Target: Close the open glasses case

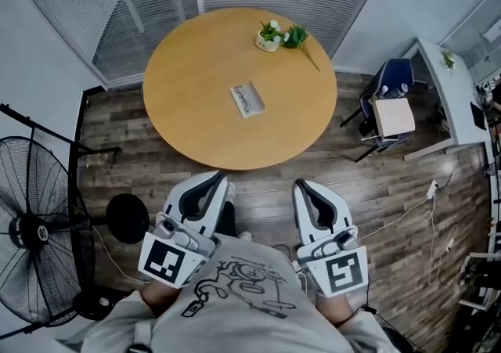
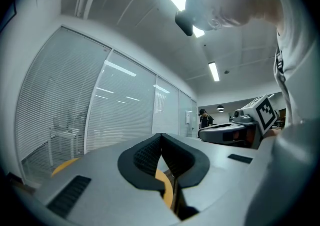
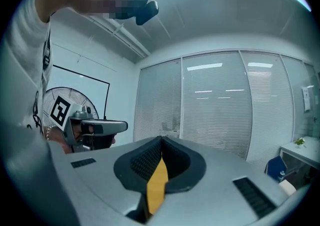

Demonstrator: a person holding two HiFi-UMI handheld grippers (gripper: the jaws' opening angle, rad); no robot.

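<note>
The open glasses case (image 1: 247,99) lies near the middle of the round wooden table (image 1: 188,85), grey, with its lid folded back. Both grippers hang well short of the table, close to the person's body. My left gripper (image 1: 219,178) is shut with nothing in it; in the left gripper view its black pads (image 2: 148,155) meet at the tip (image 2: 160,135). My right gripper (image 1: 301,185) is also shut and empty, with its pads (image 3: 150,159) touching at the tip (image 3: 161,139). Neither gripper view shows the case; only a sliver of table (image 3: 157,185) shows between the jaws.
A small pot of flowers (image 1: 270,37) stands at the table's far edge, a stem lying beside it. A standing fan (image 1: 31,234) is on the floor at the left. A blue chair (image 1: 391,105) and a white desk (image 1: 450,93) stand at the right, with cables across the wooden floor.
</note>
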